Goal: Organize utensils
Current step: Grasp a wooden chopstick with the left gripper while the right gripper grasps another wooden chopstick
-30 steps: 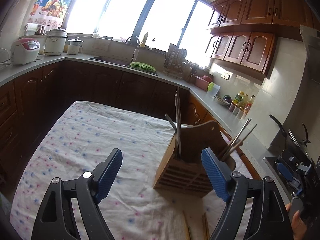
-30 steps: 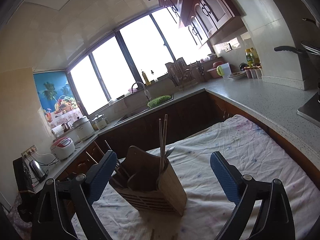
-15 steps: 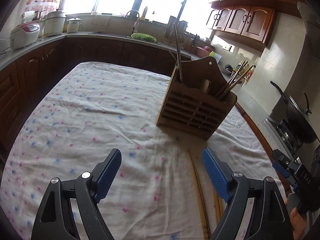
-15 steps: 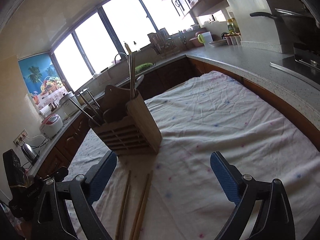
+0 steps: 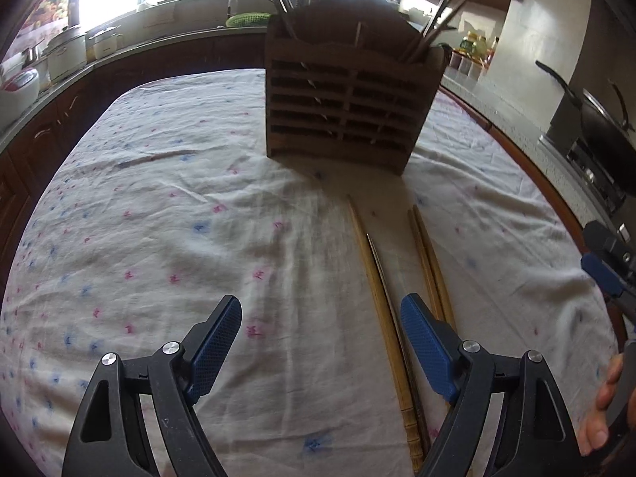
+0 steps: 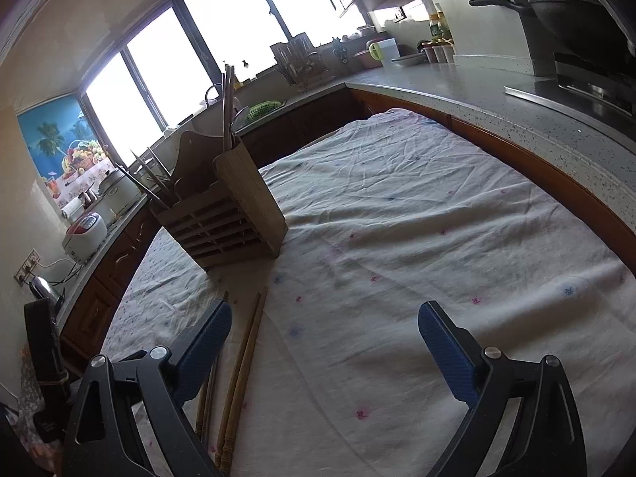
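Lying flat on the flowered tablecloth, two pairs of wooden chopsticks wait at about five o'clock from the wooden utensil holder, which stands upright near twelve o'clock in the left wrist view with a few sticks already poking out of its top. The left gripper hangs above the cloth with its jaws spread wide and nothing between the pads; the nearer pair runs just inside its right finger. The right gripper is likewise spread and empty, and in its view a pair of chopsticks lies at about seven o'clock, just beside its left finger. My worry is the pickup: the sticks are thin, round and pressed flat on soft cloth, so a pinch could roll one away, catch a single stick instead of a pair, or bunch up the fabric. With both grippers near the same sticks, they could also bump each other. A careless reach toward the holder could tip it, since it looks tall and narrow. No brand or readable writing shows on the sticks or the holder.
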`<state>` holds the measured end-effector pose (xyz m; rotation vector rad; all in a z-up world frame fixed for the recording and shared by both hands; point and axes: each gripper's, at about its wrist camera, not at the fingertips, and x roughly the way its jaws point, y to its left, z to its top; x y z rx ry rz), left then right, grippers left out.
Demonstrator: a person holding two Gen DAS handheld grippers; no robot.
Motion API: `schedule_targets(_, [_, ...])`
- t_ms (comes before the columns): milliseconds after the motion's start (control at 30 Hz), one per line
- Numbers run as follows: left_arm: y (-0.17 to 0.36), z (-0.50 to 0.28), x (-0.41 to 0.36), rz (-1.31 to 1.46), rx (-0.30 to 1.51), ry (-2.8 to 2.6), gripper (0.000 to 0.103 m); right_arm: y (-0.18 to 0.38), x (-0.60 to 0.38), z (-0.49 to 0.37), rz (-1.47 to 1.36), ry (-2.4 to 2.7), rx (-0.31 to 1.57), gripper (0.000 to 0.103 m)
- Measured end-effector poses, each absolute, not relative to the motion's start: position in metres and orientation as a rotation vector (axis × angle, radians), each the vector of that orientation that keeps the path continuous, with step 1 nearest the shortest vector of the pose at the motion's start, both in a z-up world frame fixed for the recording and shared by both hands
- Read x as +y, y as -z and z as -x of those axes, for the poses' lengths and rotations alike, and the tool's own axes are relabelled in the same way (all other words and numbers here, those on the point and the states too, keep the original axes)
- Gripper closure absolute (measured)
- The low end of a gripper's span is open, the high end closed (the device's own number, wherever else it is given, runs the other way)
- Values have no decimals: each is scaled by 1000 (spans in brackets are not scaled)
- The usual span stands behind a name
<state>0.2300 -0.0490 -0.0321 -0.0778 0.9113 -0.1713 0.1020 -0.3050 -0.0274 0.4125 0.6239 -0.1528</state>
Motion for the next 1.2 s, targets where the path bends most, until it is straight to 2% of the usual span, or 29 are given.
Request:
schedule_targets(67, [40,-235,-59,38,933,164,25,26,-307,-101,-414,155,621,7])
schedule_targets(300, [51,-239,-60,-5,935,163,25,24,-305,-101,-421,146,620,7])
schedule_targets(433, [52,-228,-55,-56,930,161,32,25,-299,-105,-417,120,630,7])
schedule_targets(500, [49,-221,-48,-53,937,156,43,27,-294,-106,-406,108,634,7])
schedule_targets(600, [43,-213,-32,-3,952,175,50,30,-282,-111,-364,80,652,8])
schedule_targets(633, [41,-212,-25,24,956,180,50,31,-277,-114,-346,65,662,11])
schedule_targets(767, [34,-217,-6,111,945,174,51,44,-258,-139,-286,10,750,39])
schedule_targets(867, [31,-225,-2,135,941,180,51,59,-247,-163,-266,-11,824,55])
schedule_targets(1000, [34,-232,-3,128,942,176,51,78,-237,-188,-231,-6,909,63])
schedule_targets(1200, [40,-241,-5,143,949,185,51,82,-231,-191,-136,25,925,78])
